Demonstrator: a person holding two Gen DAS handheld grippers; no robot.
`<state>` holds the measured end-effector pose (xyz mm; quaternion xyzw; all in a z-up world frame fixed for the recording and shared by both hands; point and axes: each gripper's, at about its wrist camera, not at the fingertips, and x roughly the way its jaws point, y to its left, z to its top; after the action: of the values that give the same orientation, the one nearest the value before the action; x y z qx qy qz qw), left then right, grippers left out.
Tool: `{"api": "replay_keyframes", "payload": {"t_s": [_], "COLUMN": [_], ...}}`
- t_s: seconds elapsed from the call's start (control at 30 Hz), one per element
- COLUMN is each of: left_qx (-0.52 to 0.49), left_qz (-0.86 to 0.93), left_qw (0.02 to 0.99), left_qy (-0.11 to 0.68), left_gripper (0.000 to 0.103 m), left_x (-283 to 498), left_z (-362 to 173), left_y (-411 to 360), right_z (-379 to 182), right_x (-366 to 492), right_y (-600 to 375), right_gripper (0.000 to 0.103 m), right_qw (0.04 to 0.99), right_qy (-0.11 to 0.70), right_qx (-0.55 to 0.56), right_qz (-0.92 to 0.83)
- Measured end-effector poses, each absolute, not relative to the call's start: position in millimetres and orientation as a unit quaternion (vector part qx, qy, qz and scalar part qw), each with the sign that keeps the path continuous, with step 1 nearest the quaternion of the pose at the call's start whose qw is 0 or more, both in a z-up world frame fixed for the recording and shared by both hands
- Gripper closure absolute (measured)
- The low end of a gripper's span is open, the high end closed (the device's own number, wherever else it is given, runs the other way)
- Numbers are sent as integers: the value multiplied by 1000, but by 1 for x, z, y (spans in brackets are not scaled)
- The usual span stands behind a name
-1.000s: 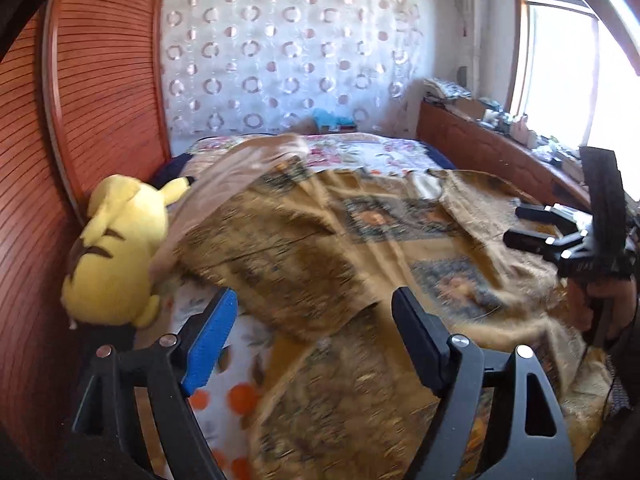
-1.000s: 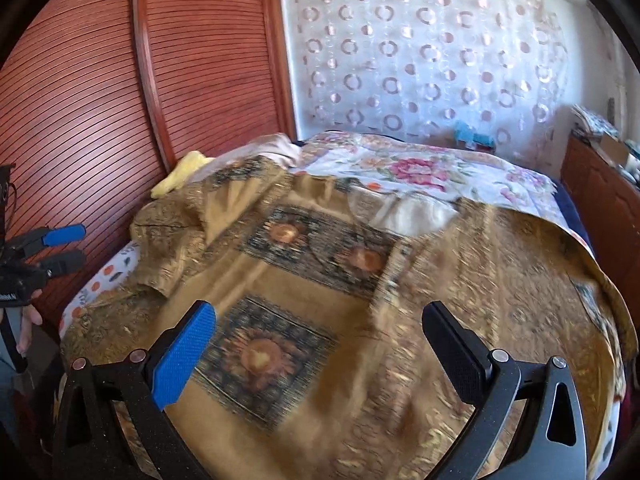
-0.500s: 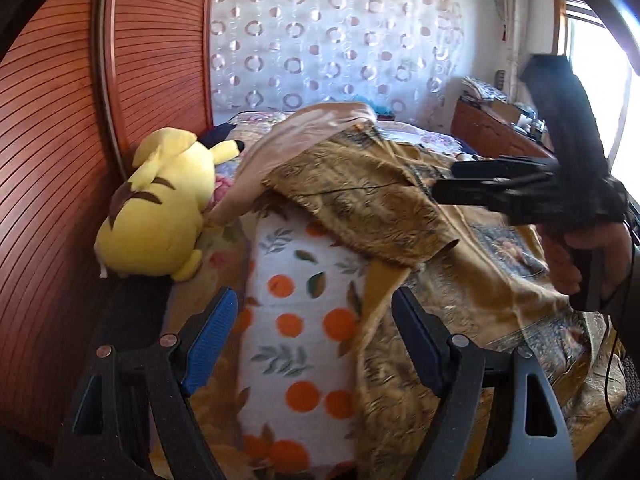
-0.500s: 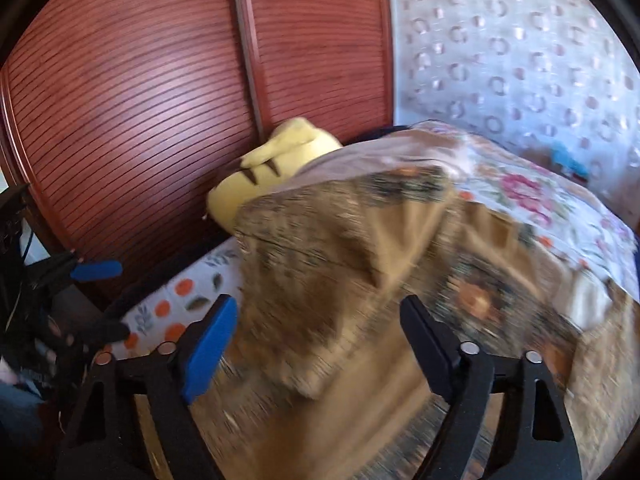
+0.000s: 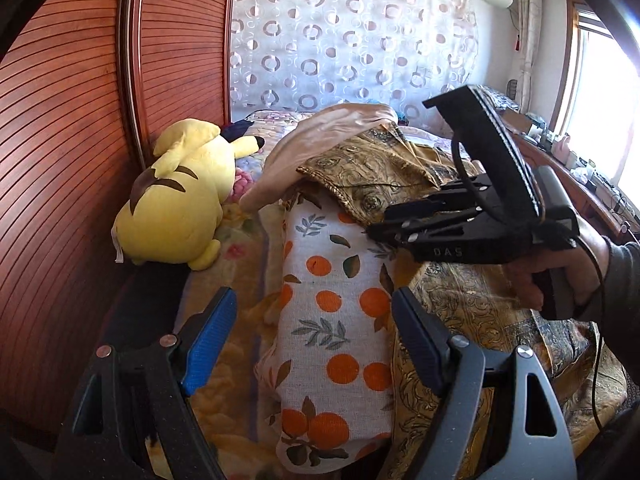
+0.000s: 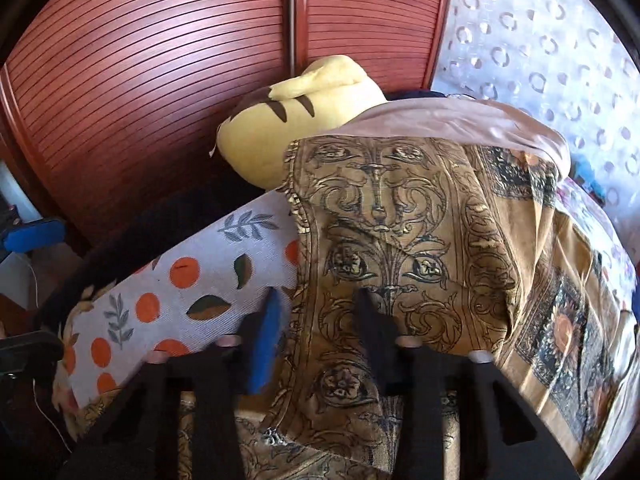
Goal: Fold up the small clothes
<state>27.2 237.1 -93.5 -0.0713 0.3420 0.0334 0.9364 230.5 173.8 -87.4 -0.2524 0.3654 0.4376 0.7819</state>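
Note:
A gold-brown patterned cloth (image 6: 400, 240) lies spread over the bed, its left edge draped on an orange-print pillow (image 5: 332, 320). My right gripper (image 6: 320, 320) sits at that edge, and its jaws are closing on a fold of the cloth held between the blue pad (image 6: 268, 332) and the black one. In the left wrist view the right gripper (image 5: 370, 232) shows nearly shut at the cloth's (image 5: 372, 176) hem, held by a hand. My left gripper (image 5: 314, 332) hovers open above the pillow with nothing between its fingers.
A yellow plush toy (image 5: 176, 208) lies left of the pillow against red slatted wardrobe doors (image 5: 60, 160). A beige-pink cloth (image 5: 332, 124) lies behind the patterned one. A circle-print curtain (image 5: 360, 40) hangs at the back, and a cluttered wooden ledge (image 5: 580, 176) runs under the window.
My right gripper swung left across the bed to the cloth's left edge and its jaws narrowed onto the fabric. My left gripper shifted toward the pillow and plush, staying open.

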Motion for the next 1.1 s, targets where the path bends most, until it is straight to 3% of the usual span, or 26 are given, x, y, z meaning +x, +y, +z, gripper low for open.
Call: {"api": "replay_keyframes", "payload": {"t_s": [0.03,0.07,0.37,0.53,0.63,0.73,0.8,1.1], "left_qx": [-72,-72,-60,-46,-40,-37,-33,-13], "left_qz": [33,32,-1,-20,-28,-32,-35,-30], "left_qw": [936,936,937,936,935,933,932,924], "left_qy": [343,344,344,349,352,357,359,381], "left_gripper": [23,23,23,23,23,23,23,23], "left_x": [28,29,50,63,68,74,77,100], "left_z": [-94,-94,-91,-91,-93,-94,-96,-107], "left_y": [236,235,208,183,172,165,162,158], "right_z": [-89,-89,-22,-32,-49,-58,-62,-49], "right_x": [231,232,250,266,272,276,283,270], "right_y": [176,176,84,19,0,-8,-8,-55], "right_gripper": [95,96,98,98,91,78,59,54], "right_qw": [780,781,840,866,867,871,871,878], "right_qy": [365,363,303,321,348,347,351,342], "right_qx": [-258,-261,-114,-107,-132,-154,-155,-138], "right_qz": [439,437,435,369,331,313,306,304]}}
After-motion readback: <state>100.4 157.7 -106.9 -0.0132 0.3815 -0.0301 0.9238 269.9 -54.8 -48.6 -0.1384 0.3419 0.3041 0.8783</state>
